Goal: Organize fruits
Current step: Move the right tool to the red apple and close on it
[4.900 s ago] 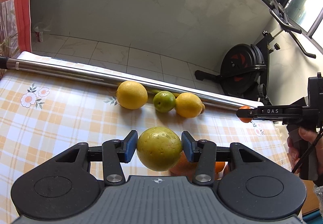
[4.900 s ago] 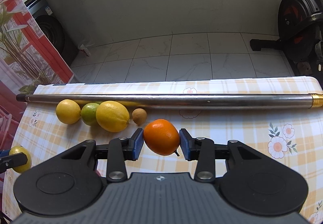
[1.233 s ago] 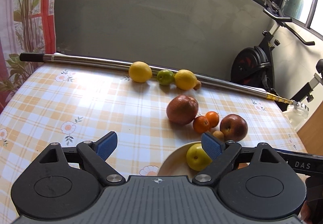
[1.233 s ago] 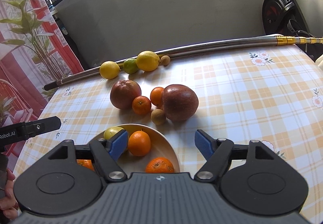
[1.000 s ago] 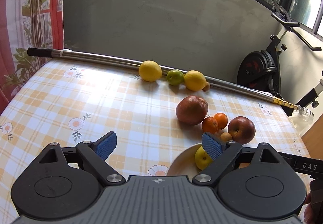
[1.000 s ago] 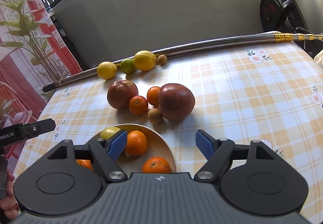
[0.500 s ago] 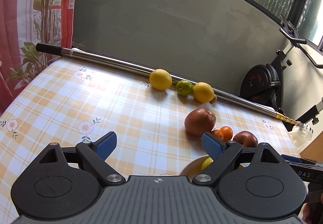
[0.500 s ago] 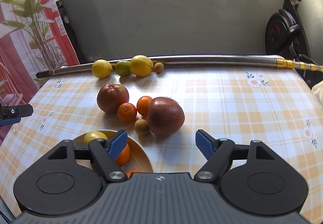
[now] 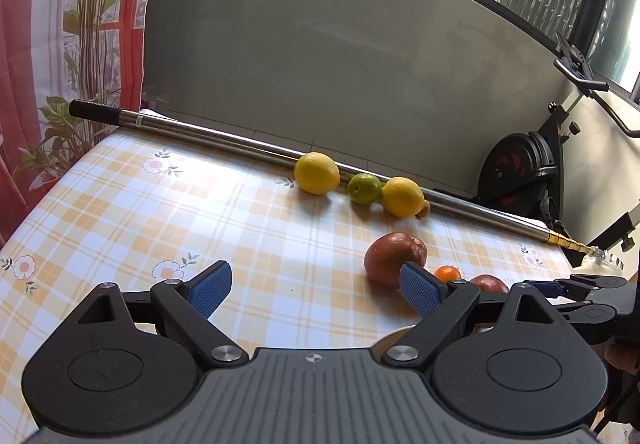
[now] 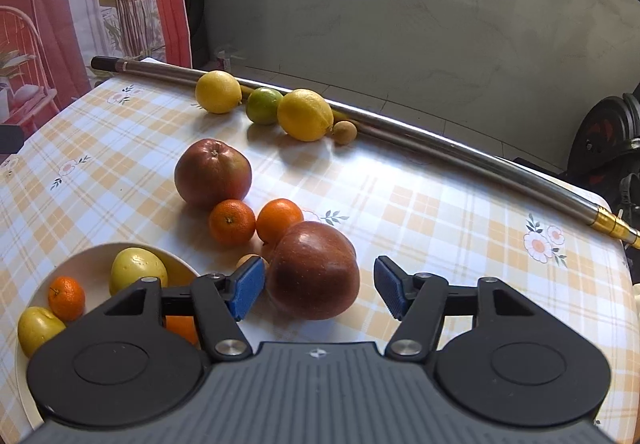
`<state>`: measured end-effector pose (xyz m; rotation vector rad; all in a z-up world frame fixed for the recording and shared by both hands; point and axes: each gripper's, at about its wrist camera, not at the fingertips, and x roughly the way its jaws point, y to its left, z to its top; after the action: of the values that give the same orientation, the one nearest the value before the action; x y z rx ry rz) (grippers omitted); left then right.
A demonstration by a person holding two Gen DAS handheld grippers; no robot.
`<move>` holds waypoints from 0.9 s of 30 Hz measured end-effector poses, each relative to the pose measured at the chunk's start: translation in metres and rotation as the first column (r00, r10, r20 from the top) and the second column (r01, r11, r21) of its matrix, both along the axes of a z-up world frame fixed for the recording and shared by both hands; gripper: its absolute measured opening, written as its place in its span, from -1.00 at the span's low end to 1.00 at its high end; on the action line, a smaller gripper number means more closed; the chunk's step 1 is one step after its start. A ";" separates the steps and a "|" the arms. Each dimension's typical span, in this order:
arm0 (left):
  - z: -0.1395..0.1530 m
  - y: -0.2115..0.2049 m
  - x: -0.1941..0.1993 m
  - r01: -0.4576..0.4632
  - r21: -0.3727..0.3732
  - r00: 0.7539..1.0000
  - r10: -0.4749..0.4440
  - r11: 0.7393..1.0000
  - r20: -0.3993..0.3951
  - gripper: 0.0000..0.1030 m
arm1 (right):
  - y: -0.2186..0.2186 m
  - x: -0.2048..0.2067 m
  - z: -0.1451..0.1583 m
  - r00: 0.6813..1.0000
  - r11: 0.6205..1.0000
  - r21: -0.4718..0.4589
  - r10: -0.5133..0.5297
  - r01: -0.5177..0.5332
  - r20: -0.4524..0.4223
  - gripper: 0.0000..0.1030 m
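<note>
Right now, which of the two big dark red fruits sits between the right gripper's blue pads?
The nearer dark red fruit, beside the small brown fruit. The right gripper, jaws just closing, doesn't yet pinch it. The other big red fruit lies farther back, beyond the two oranges.

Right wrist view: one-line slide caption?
Right hand-held gripper, jaws just closing, straddles a red apple beside the fruit bowl; pads not yet touching.

A long metal pole [image 9: 224, 138] with a black grip at one end and a brass tip at the other lies along the far edge of the table, whose cloth [image 10: 440, 212] is an orange-and-white check with daisies. Beyond it stand a grey wall [image 9: 340, 56], a red curtain with printed plants [image 9: 48, 24] and an exercise bike [image 9: 524, 168].
</note>
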<state>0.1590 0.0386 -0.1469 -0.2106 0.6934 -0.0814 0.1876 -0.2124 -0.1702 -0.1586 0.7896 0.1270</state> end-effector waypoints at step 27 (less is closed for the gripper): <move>-0.006 -0.003 0.001 0.005 -0.011 1.000 -0.005 1.000 -0.029 0.80 | -0.066 -0.002 0.005 0.966 0.938 0.238 -0.258 0.252 -0.008 -0.10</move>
<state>0.1601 0.0352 -0.1529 -0.2207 0.7226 -0.0866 0.1852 -0.2783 -0.1650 0.1694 0.7587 -0.0270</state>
